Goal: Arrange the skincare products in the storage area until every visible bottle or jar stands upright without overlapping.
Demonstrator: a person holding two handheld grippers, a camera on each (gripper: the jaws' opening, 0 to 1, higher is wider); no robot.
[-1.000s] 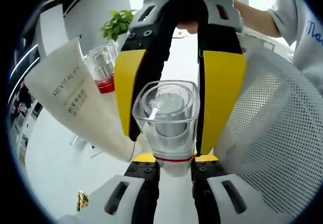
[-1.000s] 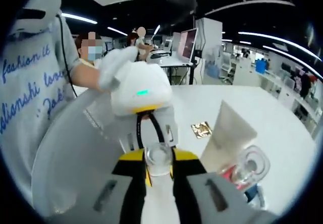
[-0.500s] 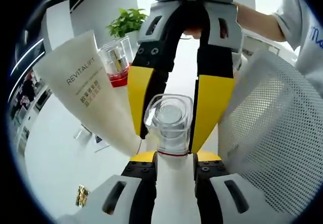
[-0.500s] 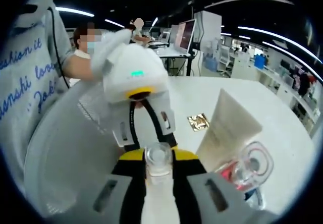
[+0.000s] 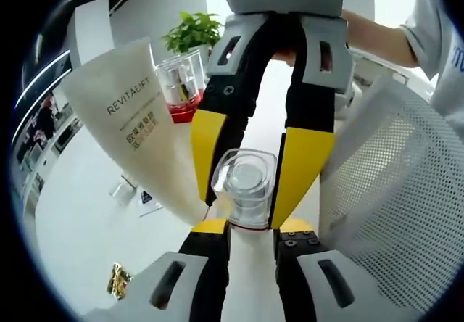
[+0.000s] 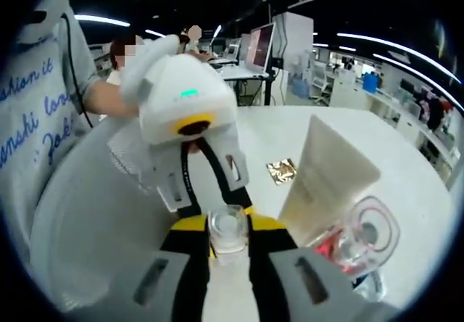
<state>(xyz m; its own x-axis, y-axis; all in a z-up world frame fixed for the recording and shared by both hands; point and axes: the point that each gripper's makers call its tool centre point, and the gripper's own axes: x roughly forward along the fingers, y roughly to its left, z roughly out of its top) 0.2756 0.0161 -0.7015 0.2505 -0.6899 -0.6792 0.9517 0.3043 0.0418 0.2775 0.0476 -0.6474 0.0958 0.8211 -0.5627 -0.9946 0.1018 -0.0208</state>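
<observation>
The clear-capped bottle [image 5: 245,188] sits between the yellow pads of both tools. In the left gripper view, the left hand-held gripper [image 5: 243,231] closes on its lower body at the red band, and the right hand-held gripper [image 5: 255,162] reaches in from the far side and brackets the cap. In the right gripper view the same bottle [image 6: 228,235] stands between the right hand-held gripper [image 6: 229,253] jaws, with the left hand-held gripper [image 6: 206,191] beyond it. Whether the right jaws press the cap or only flank it cannot be told.

Just left of the bottle leans a white Revitalift tube [image 5: 138,130], and beyond it stands a clear jar with a red base [image 5: 180,86]. A white mesh basket [image 5: 395,184] lies to the right, all over a white worktop [image 5: 80,220].

Step in hand, as judged: transferring or righting the bottle between the two tools. The next move calls for one tool to hold while the other releases, then setting the bottle upright, clear of the tube and jar.
</observation>
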